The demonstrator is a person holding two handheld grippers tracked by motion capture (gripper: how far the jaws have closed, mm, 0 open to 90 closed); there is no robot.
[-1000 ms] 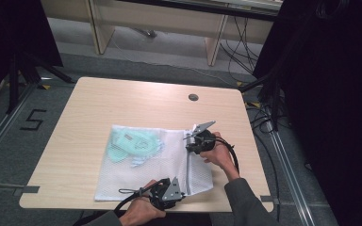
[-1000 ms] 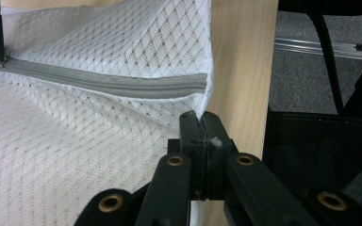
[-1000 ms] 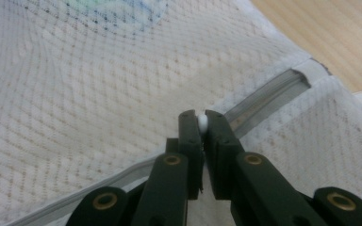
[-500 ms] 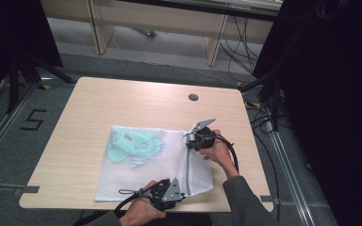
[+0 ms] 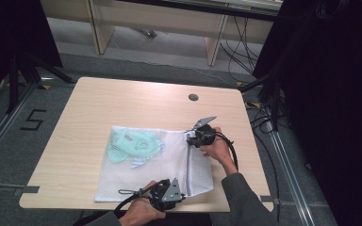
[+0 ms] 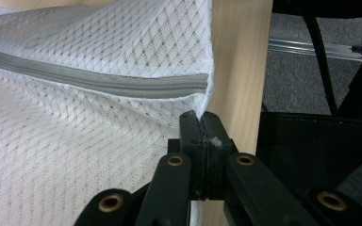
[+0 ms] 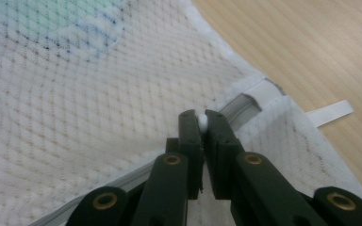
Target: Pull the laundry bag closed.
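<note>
A white mesh laundry bag (image 5: 141, 167) lies flat on the wooden table (image 5: 122, 103), with a mint-green garment (image 5: 134, 146) inside it. A grey zipper (image 5: 188, 165) runs across the bag's right part. My left gripper (image 5: 183, 195) sits at the table's front edge, shut on the bag's corner (image 6: 202, 106) just below the zipper's end (image 6: 184, 84). My right gripper (image 5: 191, 137) is at the zipper's far end, shut on a small white zipper pull (image 7: 202, 121). The mesh (image 7: 75, 94) and the green garment (image 7: 42, 19) lie beyond its jaws.
A round cable grommet (image 5: 193, 97) is set in the table's far side. A white tag (image 7: 330, 113) sticks out from the bag's corner onto bare wood (image 7: 311, 47). Dark floor and cables (image 5: 264, 122) lie to the table's right; the table edge (image 6: 238, 70) runs beside my left gripper.
</note>
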